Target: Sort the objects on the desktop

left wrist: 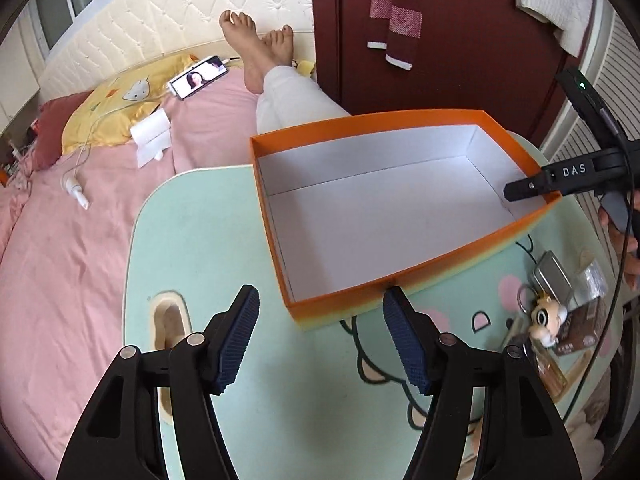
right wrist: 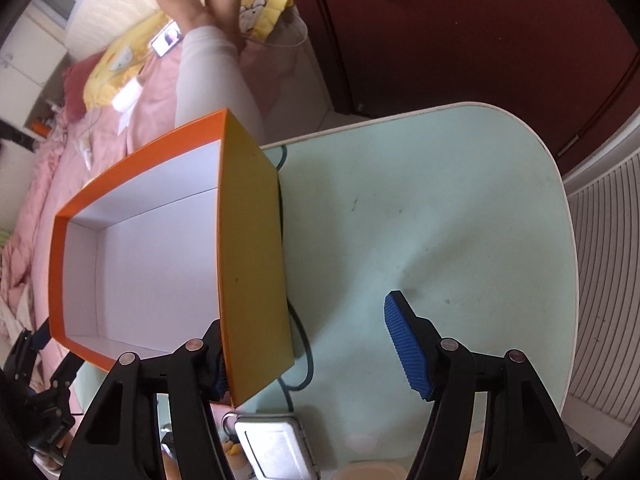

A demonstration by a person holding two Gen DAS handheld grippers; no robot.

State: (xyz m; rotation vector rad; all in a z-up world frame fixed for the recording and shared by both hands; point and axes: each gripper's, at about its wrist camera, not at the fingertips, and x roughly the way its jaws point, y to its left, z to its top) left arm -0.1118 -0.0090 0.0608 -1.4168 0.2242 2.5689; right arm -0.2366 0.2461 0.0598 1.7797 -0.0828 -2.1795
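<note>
Orange box (right wrist: 256, 240) wall stands between the open right claw (right wrist: 308, 344) tips.

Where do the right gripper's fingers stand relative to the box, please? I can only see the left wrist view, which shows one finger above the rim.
Observer: In the right wrist view, the right gripper straddles the short end wall of the orange box, one finger inside and one outside over the table.
Operator: Is it clamped on that wall?
Observer: No. The outer pad stands well clear of the wall, so the jaws are open.
Operator: Is anything close beneath that gripper?
Observer: Yes. A silver tin lies on the table directly below it, beside the box's near corner.
</note>
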